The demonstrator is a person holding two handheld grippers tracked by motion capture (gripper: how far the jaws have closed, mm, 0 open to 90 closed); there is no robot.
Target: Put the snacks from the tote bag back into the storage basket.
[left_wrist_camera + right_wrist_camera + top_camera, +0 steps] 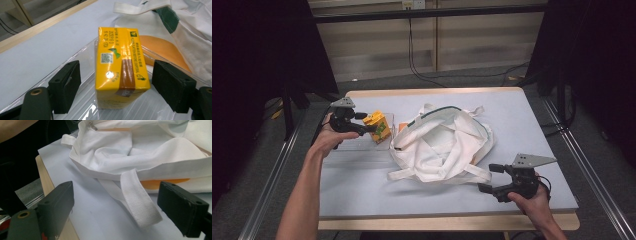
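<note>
At the left of the table point(522, 120), the left hand point(328, 139) holds the left gripper point(371, 129) over a clear tray point(362, 147). A yellow carton point(378, 127) stands in that tray, tilted a little, with a brown band across its top and green print along one edge. In the left gripper view the carton point(120, 67) sits between the two black jaws, which stand wide apart with a gap on each side of the box, so nothing is gripped. The tray's clear rim point(75, 53) runs behind the carton, and an orange patch point(162, 48) lies just past it against the cloth.

In the middle lies a white bag point(443, 142), crumpled and open at the top, with a dark green trim along its mouth and its straps spread flat on the table. It lies just beside the tray's right end.

At the right front, the right hand point(532, 200) holds the right gripper point(486, 178) low, near the table's near edge, pointing at the bag. In the right gripper view its jaws are spread wide and hold nothing; one white strap point(138, 200) of the bag point(112, 152) runs between them on the table surface, touched by neither jaw. An orange patch point(162, 183) shows under a fold of the cloth.
</note>
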